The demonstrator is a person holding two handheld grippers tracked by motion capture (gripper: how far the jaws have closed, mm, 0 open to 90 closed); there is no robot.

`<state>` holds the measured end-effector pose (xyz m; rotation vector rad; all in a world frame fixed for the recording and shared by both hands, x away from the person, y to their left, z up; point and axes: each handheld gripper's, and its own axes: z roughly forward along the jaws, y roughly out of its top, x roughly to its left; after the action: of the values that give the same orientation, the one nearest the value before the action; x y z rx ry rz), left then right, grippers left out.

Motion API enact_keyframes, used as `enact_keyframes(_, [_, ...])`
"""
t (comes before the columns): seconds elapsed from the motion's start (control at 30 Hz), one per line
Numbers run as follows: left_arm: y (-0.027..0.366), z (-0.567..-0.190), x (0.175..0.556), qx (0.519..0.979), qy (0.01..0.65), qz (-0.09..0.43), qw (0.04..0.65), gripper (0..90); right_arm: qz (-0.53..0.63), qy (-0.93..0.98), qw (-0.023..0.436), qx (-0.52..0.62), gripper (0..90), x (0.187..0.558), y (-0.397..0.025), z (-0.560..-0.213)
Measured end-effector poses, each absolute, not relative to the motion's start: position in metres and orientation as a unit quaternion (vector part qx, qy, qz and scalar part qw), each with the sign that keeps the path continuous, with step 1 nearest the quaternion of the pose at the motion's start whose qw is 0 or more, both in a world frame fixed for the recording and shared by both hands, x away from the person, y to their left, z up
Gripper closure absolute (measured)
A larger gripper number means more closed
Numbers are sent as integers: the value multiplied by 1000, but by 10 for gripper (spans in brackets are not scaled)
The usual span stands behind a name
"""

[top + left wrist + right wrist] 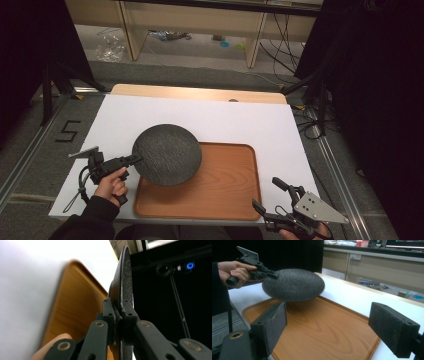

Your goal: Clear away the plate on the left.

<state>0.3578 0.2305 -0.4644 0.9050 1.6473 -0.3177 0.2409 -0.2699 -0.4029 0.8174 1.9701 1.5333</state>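
A dark grey textured plate (167,154) hangs above the left part of a wooden tray (225,185), lifted clear of it. My left gripper (134,160) is shut on the plate's left rim. In the left gripper view the plate (125,280) stands edge-on between the closed jaws, with the tray (75,305) beyond. In the right gripper view the plate (293,285) floats over the tray (322,332), held by the left gripper (273,275). My right gripper (267,197) is open near the tray's front right corner, nothing between its pads (270,325).
The tray lies on a white sheet (200,117) covering the table (200,93). Dark stands and cables flank the table on both sides. Shelving legs and litter are on the floor beyond the far edge.
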Motion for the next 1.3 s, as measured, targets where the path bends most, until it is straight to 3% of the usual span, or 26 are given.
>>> enact_keyframes(0.17, [208,-467,352,422,697,-153,559,840,569,722,255,300,160,241,-270,-403])
enact_keyframes(0.6, [172,-470,343,459,685,-190,533,830,568,723,254,301,161,241,-270,-403])
enact_keyframes(1.0, [160,-480,342,499,675,-184,511,833,565,724,256,303,161,241,-270,-403])
enact_keyframes(1.3, [155,-482,341,557,655,-169,482,848,565,722,254,306,161,240,-269,-404])
